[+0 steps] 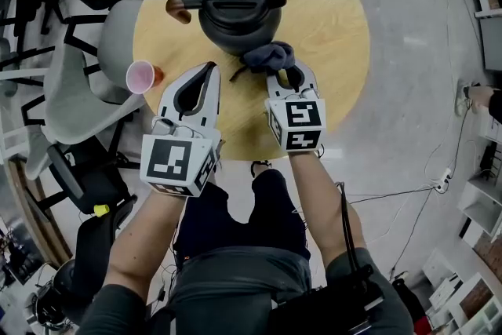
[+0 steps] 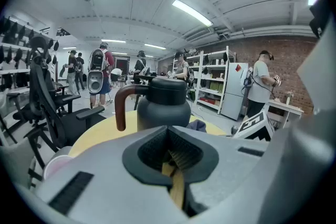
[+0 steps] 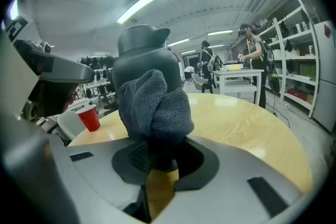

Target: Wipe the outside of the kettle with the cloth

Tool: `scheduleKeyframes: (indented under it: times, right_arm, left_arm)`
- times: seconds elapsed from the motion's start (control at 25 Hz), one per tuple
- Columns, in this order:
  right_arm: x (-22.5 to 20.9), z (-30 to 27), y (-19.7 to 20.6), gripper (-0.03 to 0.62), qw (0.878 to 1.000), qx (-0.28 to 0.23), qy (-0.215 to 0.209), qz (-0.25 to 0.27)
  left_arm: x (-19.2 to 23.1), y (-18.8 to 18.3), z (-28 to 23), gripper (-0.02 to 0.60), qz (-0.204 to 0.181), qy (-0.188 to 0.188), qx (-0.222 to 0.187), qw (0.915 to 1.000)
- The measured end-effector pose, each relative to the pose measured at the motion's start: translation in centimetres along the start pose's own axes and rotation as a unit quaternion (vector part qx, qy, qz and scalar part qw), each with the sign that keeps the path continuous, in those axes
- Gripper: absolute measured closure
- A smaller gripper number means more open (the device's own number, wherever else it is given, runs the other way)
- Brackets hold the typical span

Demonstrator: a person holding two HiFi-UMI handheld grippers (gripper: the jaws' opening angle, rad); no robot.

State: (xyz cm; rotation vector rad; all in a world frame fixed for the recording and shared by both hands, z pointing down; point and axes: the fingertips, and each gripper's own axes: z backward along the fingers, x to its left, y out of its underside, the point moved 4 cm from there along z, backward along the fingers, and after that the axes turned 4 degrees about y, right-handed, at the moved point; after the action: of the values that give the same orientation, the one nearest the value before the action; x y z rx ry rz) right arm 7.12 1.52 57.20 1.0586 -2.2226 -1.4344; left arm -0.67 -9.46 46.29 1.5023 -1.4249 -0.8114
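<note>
A black kettle (image 1: pixel 235 12) with a brown handle stands at the far side of the round wooden table (image 1: pixel 333 27). My right gripper (image 1: pixel 287 74) is shut on a dark grey cloth (image 1: pixel 268 56), and the bunched cloth presses against the kettle's near side. The right gripper view shows the cloth (image 3: pixel 155 105) covering the lower part of the kettle (image 3: pixel 142 55), just ahead of my right gripper (image 3: pixel 157 150). My left gripper (image 1: pixel 210 68) hovers a little short of the kettle, shut with nothing in it. In the left gripper view the kettle (image 2: pixel 165 107) rises beyond my left gripper (image 2: pixel 168 132).
A red cup (image 1: pixel 141 76) stands at the table's left edge, close to my left gripper. Grey office chairs (image 1: pixel 78 90) crowd the table's left side. People, shelves and a fridge (image 2: pixel 233 89) are far off in the room.
</note>
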Motion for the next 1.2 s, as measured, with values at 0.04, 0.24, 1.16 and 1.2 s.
scheduleKeyframes:
  times: [0.04, 0.24, 1.16, 1.2]
  right_arm:
    - [0.0, -0.1, 0.0, 0.508, 1.0, 0.004, -0.002, 0.002]
    - [-0.5, 1.6, -1.6, 0.507, 1.0, 0.016, -0.018, -0.004]
    - [-2.0, 3.7, -10.9, 0.508, 0.996, -0.075, -0.041, 0.037]
    - [-2.2, 3.4, -10.2, 0.508, 0.996, -0.073, -0.036, 0.033]
  left_arm:
    - [-0.1, -0.1, 0.0, 0.572, -0.001, -0.001, 0.001, 1.0]
    - [-0.2, -1.0, 0.6, 0.572, -0.003, -0.007, 0.004, 1.0]
    - [-0.9, -4.9, 0.1, 0.572, -0.007, 0.009, -0.004, 0.9999]
    - [-0.8, -4.6, -0.1, 0.572, -0.008, 0.012, -0.002, 0.9999]
